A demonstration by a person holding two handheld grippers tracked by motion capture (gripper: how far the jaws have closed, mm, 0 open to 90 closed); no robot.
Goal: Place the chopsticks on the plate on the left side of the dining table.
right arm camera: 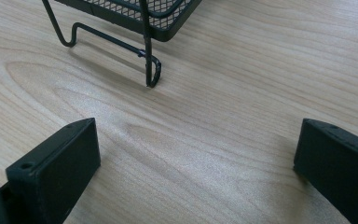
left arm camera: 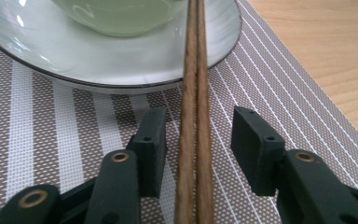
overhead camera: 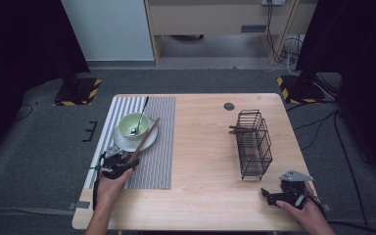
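Nearest the person, the right gripper (overhead camera: 278, 196) rests at the counter's (overhead camera: 205, 161) near right corner, held by the right hand (overhead camera: 309, 215). Its jaws are spread wide over bare wood with nothing between them; in the right gripper view the foot of the wire rack (right arm camera: 135, 28) stands just beyond.

On the left, the left gripper (left arm camera: 198, 140) sits low over the striped mat (overhead camera: 154, 147), gripped by the left hand (overhead camera: 108, 188). Its jaws are parted, with the chopsticks (left arm camera: 195, 116) running between them; a gap shows on each side, so neither pad presses the wood. The pair lies side by side, near ends over the mat, far ends leaning on the rim of the plate (left arm camera: 121, 70).

On the plate stands a green bowl (overhead camera: 133, 125) with a spoon (overhead camera: 141, 115) in it, handle pointing away.

Farther right, well apart from the mat, the rack (overhead camera: 253, 143) stands upright on the counter, with brown sticks (overhead camera: 242, 129) poking out near its top.
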